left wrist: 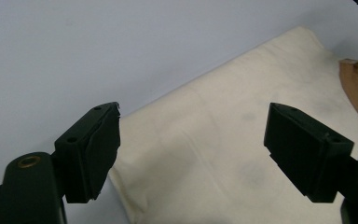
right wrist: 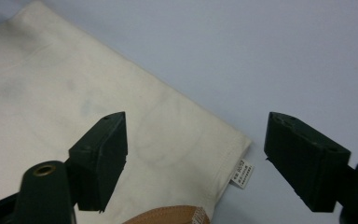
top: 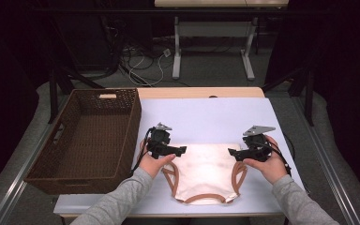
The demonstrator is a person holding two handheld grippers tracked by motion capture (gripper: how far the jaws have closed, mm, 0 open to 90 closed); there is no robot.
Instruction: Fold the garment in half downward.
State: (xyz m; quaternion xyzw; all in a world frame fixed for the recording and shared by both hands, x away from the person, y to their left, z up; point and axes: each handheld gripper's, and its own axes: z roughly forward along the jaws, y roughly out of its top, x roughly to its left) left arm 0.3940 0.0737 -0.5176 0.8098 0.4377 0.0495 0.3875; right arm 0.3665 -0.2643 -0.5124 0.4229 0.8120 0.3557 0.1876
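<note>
Fingers (left wrist: 93, 154) spread on both grippers, nothing gripped; each straddles a far bag (top: 205, 166) corner, likely to pinch for folding.

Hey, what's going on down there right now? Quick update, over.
Left gripper and right gripper open, one at each far corner of the cream tote bag. Bag flat on table, ungripped. Wicker basket left of it. Nothing in the way.

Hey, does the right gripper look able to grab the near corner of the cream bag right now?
Probably yes. The right gripper is open, its fingers straddling the corner of the cream bag, by the small white tag. Nothing lies between them; only the brown strap sits close by.
</note>
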